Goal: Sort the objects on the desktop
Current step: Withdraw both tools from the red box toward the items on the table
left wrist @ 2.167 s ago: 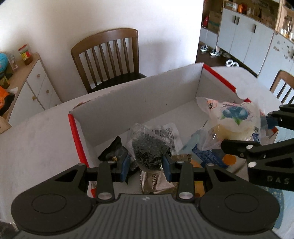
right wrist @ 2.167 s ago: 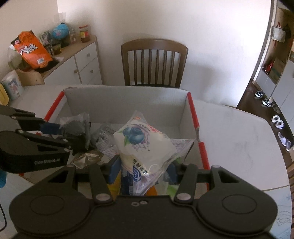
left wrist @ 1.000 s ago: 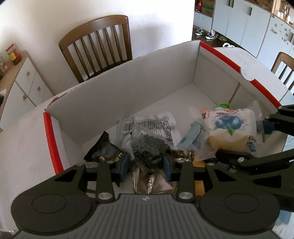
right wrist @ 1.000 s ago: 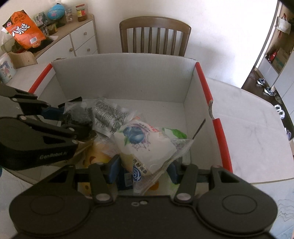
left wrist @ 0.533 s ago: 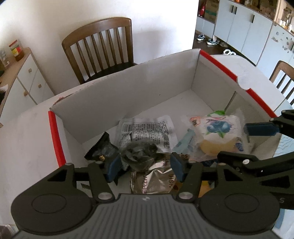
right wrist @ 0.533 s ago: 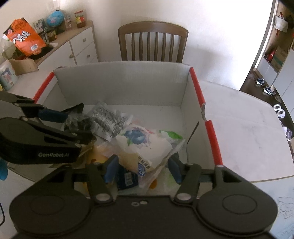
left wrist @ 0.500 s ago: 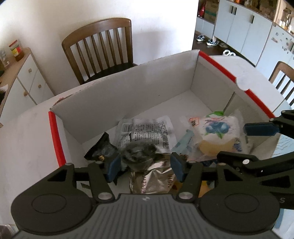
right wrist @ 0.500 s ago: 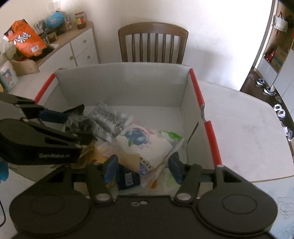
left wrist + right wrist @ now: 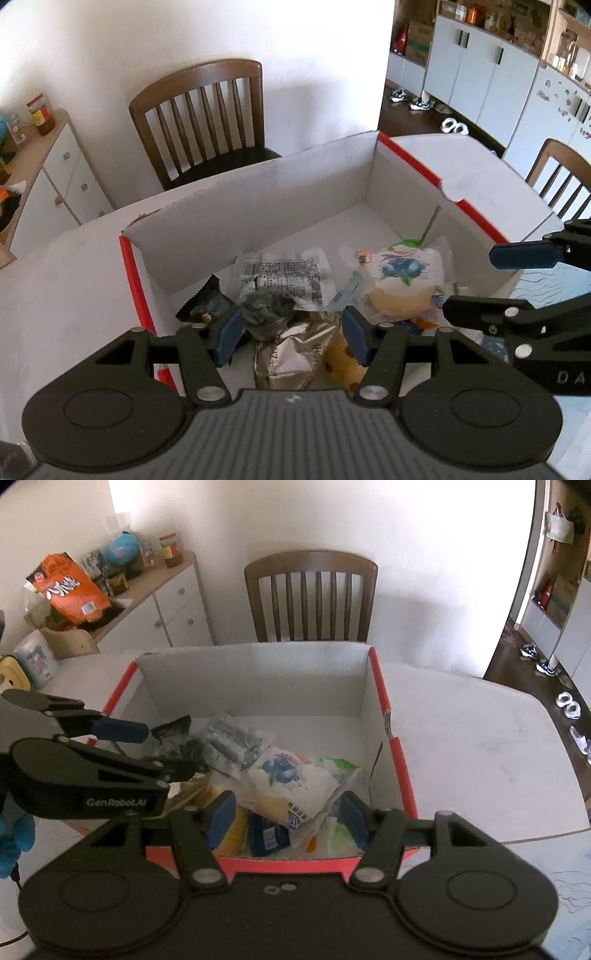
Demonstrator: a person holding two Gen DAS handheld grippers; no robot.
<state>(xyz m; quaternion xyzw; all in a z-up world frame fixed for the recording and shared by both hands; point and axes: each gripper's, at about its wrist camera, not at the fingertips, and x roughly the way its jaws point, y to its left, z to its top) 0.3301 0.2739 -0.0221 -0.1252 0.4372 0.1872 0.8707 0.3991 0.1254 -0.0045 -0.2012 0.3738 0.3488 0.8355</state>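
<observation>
A white cardboard box with red edges stands on the table and holds several snack packets. My left gripper hangs open above its near-left part. The clear packet of dark bits lies loose below it, on a silver foil pack. My right gripper is open over the near-right part of the box. Beneath it, free of the pads, the blueberry-print bag rests on other packets. That bag also shows in the left wrist view. Each gripper is visible from the other's camera.
A wooden chair stands behind the box. A white sideboard at the left carries an orange bag, a globe and jars. Bare white table lies right of the box. A second chair is at the far right.
Both grippers opened and let their packets go. The dark packet and the blueberry bag dropped onto the pile in the box. Both grippers have since lifted and drawn back.
</observation>
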